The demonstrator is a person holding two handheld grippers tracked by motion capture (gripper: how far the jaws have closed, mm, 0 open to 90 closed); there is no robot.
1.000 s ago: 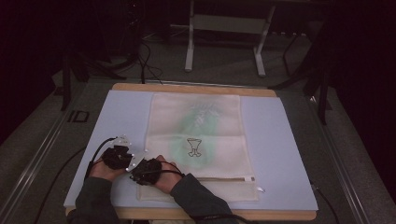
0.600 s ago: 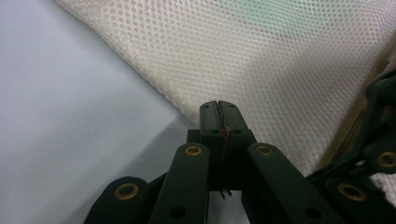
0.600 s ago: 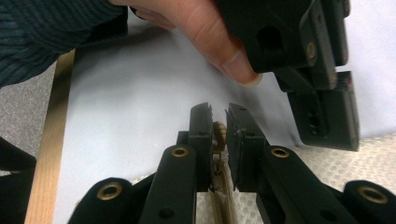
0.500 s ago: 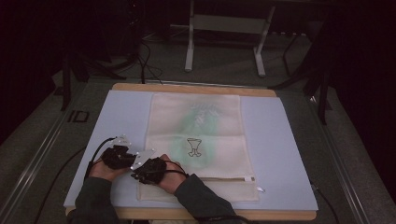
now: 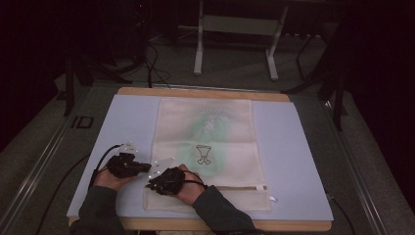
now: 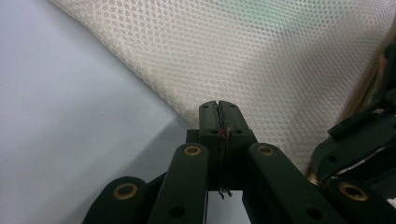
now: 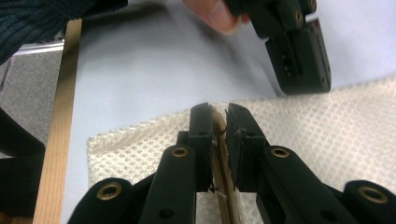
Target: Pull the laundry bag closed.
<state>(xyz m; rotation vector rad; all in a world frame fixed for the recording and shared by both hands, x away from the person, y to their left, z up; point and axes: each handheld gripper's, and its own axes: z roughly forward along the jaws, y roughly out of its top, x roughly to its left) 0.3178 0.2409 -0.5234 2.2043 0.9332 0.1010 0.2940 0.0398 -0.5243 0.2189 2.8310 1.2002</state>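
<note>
I am working on a big mesh bag (image 5: 205, 147) that lies flat on the pale blue mat (image 5: 303, 161). It is a cream net bag with a little picture in the middle and a zipper (image 5: 235, 187) near my side of the table. My two hands are close together at the bag's near left corner.

My left gripper (image 6: 218, 112) has its jaws pressed together. A thin strip with a red spot sits between them, but I cannot tell what it is. The bag's edge lies right in front of the tips, and I cannot tell if the jaws have any net in them.

My right gripper (image 7: 218, 116) is almost closed. Its jaws pinch a thin tan strip at the edge of the bag, near the corner. In that view my other gripper sits just past the bag's edge.

I think I am at the step of taking hold of the corner, maybe to open the bag or to fold it. Next I think I need a good grip with both grippers. Then I should pull slowly and evenly, so the net does not slip out or bunch up. If I tug too hard, the thin edge could pop free.
</note>
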